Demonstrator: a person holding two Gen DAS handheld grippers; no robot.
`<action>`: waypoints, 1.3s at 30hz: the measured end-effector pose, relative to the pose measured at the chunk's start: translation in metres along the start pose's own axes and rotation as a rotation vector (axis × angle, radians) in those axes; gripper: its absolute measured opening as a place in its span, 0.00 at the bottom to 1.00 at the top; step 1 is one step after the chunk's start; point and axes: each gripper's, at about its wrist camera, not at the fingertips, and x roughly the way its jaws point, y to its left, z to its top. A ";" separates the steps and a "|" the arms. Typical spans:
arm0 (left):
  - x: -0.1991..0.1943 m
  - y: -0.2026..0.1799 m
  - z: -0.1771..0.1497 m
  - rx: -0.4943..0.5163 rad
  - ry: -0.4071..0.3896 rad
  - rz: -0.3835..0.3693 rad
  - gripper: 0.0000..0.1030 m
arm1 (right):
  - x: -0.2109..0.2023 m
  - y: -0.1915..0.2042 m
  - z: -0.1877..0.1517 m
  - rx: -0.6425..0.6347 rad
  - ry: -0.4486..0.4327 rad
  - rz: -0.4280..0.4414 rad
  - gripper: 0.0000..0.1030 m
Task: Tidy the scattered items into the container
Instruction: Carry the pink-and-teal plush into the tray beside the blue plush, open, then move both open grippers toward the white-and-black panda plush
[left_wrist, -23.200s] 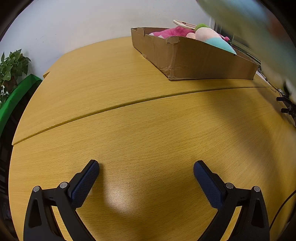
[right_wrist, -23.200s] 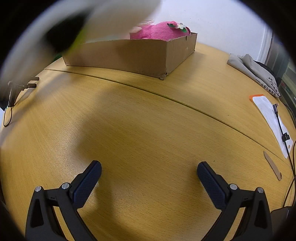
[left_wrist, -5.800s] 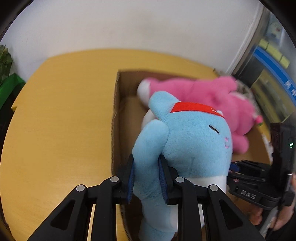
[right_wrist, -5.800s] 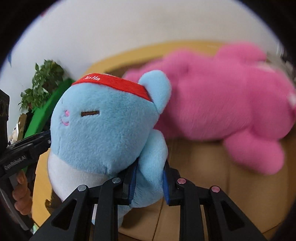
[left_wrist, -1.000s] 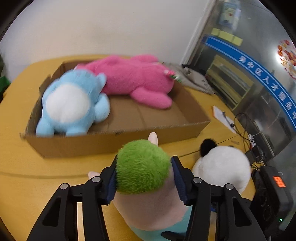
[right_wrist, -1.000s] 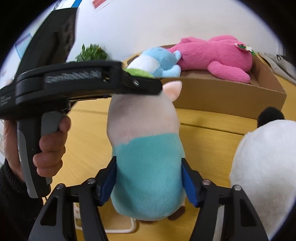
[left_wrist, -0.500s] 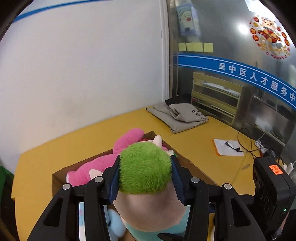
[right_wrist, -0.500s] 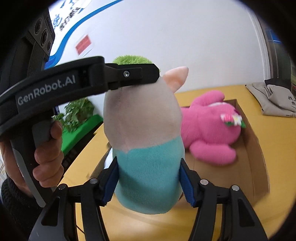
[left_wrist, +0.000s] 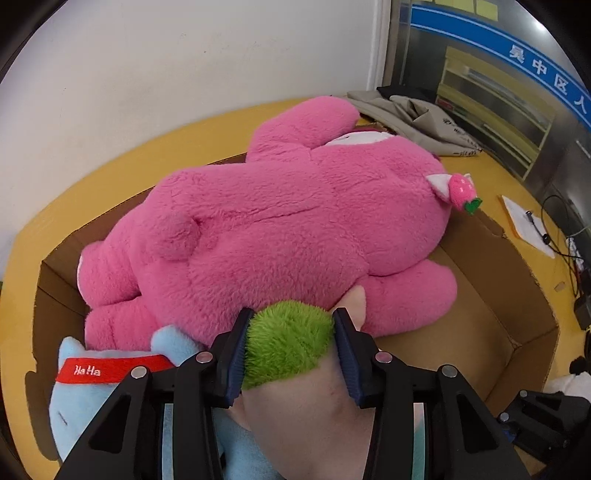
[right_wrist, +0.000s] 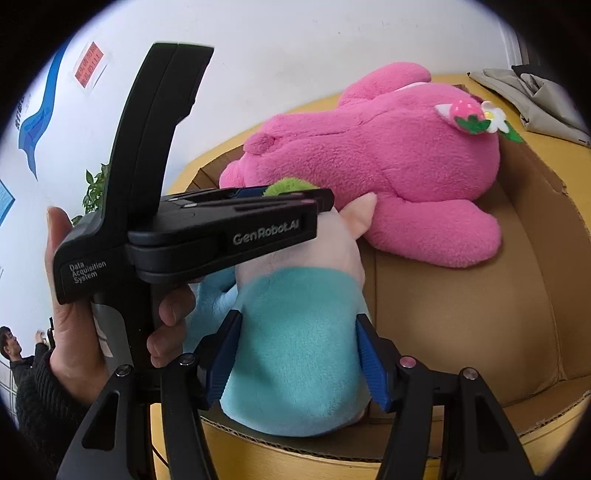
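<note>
Two plush toys already lie inside the cardboard box (left_wrist: 517, 295): the big pink plush (left_wrist: 280, 221) stretched across the far side, and the blue plush (left_wrist: 110, 369) with its red "HaHa" headband at the near left corner. A third, the green-haired plush (right_wrist: 295, 354) with a peach head and teal body, is on its way in, carried by both tools at once. The left hand-held gripper (left_wrist: 290, 354) has its jaws pressed into the green tuft at the top of the head, and they have just been closing tighter on it. The right hand-held gripper (right_wrist: 299, 358) clamps the teal body from both sides, at a moderate width set by the toy's girth. The toy hangs over the box's near wall, its head touching the pink plush's leg; it does not look set down yet, though its underside is hidden, so I cannot be sure.

By this showing the task is well along. What remains is to lower and release this toy, then fetch what seems to be a white-and-black plush (left_wrist: 569, 376) just outside the box at the right edge of the left wrist view, only partly seen. The counter (left_wrist: 110, 166) elsewhere shows no other loose toys.
</note>
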 end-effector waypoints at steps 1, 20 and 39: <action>0.000 -0.001 0.001 0.002 0.007 0.014 0.45 | 0.001 0.001 0.000 0.001 0.005 0.009 0.58; -0.177 -0.018 -0.065 -0.082 -0.314 0.185 0.87 | -0.090 0.015 -0.038 -0.144 -0.162 -0.191 0.81; -0.323 -0.075 -0.214 -0.315 -0.425 0.171 0.90 | -0.191 0.070 -0.092 -0.291 -0.327 -0.359 0.81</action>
